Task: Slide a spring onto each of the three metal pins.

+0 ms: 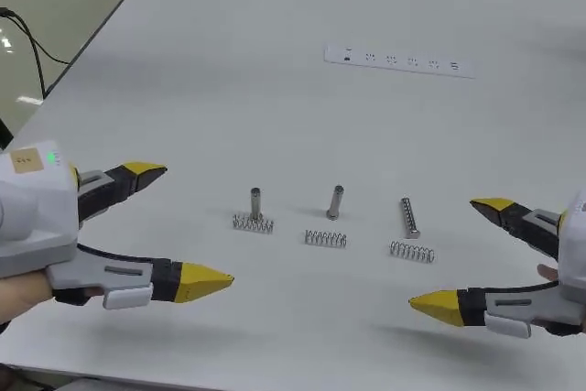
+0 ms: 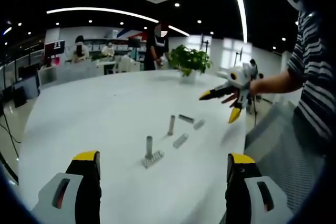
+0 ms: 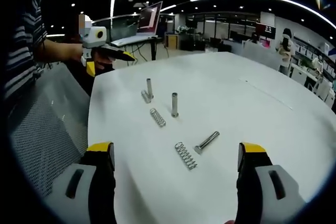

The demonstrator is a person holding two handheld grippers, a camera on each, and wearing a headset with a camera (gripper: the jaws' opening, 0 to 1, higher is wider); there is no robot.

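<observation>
The wide white workbench point(image 1: 229, 61) carries the work near its front edge. The yellow-tipped grey left gripper point(image 1: 179, 224) and its twin, the right gripper point(image 1: 462, 254), hover at either side, jaws spread wide, holding nothing. Between them the short steel left pin point(image 1: 255, 200) and middle pin point(image 1: 336, 201) stand upright; the right pin point(image 1: 408, 217) lies flat. A small coiled wire spring lies just before each: left spring point(image 1: 253, 223), middle spring point(image 1: 325, 239), right spring point(image 1: 411, 252). Likely trouble: a nudge topples an upright pin, the flat one rolls, or a hard-squeezed spring shoots away.
</observation>
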